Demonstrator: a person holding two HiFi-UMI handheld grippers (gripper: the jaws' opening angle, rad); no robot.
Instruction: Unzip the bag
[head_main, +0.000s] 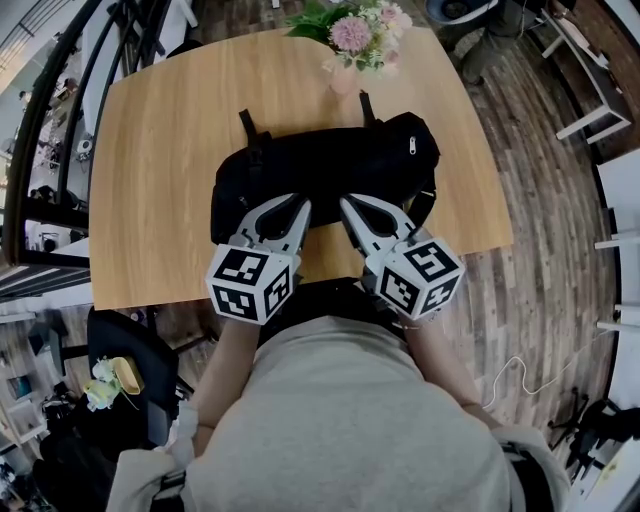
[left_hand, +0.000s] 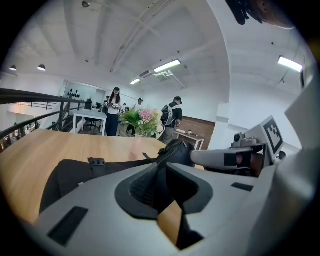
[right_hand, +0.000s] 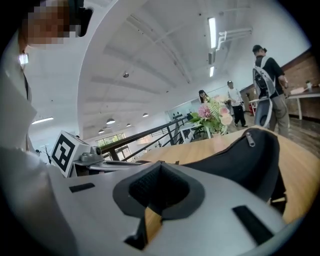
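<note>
A black bag (head_main: 330, 160) lies across the near half of the wooden table (head_main: 160, 150); it also fills the ground ahead in the left gripper view (left_hand: 75, 172) and the right gripper view (right_hand: 240, 160). A silver zipper pull (head_main: 412, 145) shows on its right end (right_hand: 248, 140). Both grippers rest side by side at the bag's near edge. My left gripper (head_main: 303, 208) has its jaws almost together with dark bag fabric between the pads (left_hand: 160, 167). My right gripper (head_main: 345, 203) is shut at the bag's edge, and nothing shows between its tips (right_hand: 159, 165).
A vase of pink flowers (head_main: 355, 40) stands just behind the bag at the table's far edge. The table's near edge runs under my grippers. A black chair (head_main: 130, 350) sits at the lower left and a railing (head_main: 60, 110) along the left. People (left_hand: 115, 112) stand far behind.
</note>
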